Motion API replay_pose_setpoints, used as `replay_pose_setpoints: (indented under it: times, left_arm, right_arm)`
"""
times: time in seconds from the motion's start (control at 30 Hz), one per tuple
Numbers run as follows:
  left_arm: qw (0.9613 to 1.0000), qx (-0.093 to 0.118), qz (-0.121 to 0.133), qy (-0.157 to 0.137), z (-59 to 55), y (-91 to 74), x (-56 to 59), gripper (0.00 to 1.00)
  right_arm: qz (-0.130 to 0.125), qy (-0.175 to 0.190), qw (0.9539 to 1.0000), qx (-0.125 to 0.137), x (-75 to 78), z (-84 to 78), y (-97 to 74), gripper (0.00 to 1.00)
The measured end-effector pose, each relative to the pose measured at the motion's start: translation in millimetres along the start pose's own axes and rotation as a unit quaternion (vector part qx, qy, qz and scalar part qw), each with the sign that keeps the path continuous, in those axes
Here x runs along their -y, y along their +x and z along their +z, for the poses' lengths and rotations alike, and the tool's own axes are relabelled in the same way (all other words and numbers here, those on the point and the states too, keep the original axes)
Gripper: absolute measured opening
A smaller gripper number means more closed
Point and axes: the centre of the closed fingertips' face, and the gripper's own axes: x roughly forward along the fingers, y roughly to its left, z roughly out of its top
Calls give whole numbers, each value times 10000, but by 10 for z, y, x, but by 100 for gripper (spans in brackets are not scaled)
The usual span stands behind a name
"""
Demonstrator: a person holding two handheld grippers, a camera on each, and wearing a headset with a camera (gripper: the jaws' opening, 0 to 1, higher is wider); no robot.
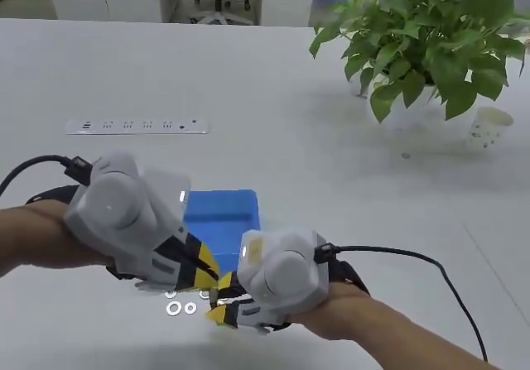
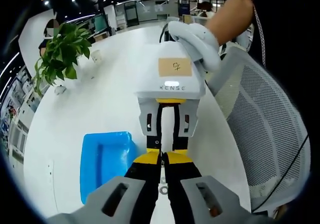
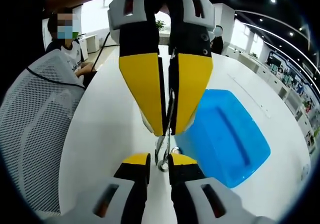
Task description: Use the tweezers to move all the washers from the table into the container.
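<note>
Grippers: the left gripper (image 2: 162, 158) and right gripper (image 3: 160, 160) face each other over the table (image 1: 331, 163), yellow tips almost touching.

Left gripper: jaws pressed nearly together. A thin slit between the pads holds the shaft of the tweezers (image 3: 164, 146).

Right gripper: jaws drawn in on the lower, looped end of the same tweezers, with only a narrow gap between the tips. The tweezers run straight from one pair of jaws into the other.

Washers (image 1: 174, 308): two lie flat on the table just below the left gripper's jaws and just beside the right gripper's tips. A third lies close under the meeting point, partly hidden. Cannot tell whether the tweezers carry a washer.

Container (image 1: 224, 213): blue, on the far side of the meeting jaws and near them. It sits left of the jaws in the left gripper view and right of them in the right gripper view. Its contents are not readable.

Surroundings: a power strip (image 1: 137, 126) lies well beyond the left gripper. A potted plant (image 1: 431, 39) and a paper cup (image 1: 491, 126) stand well beyond the right gripper. A mesh chair (image 3: 35, 129) is beside the table.
</note>
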Motion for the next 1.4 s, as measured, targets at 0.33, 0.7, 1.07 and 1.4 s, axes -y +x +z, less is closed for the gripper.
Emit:
replay_pose_setpoints:
  times: [0.33, 0.7, 1.07, 1.4]
  left_arm:
    - [9997, 16, -212, 94, 28, 17, 13, 6]
    - [9996, 72, -265, 84, 43, 26, 7, 6]
    - [9996, 32, -268, 85, 14, 15, 4, 6]
    - [9994, -84, -262, 194, -13, -1, 9, 6]
  right_arm:
    - [-35, 123, 9999, 62, 16, -11, -29, 17]
    - [-66, 249, 9996, 84, 59, 16, -32, 12]
    - [-53, 348, 9994, 72, 56, 18, -18, 10]
    - [-43, 282, 9996, -7, 51, 28, -21, 10]
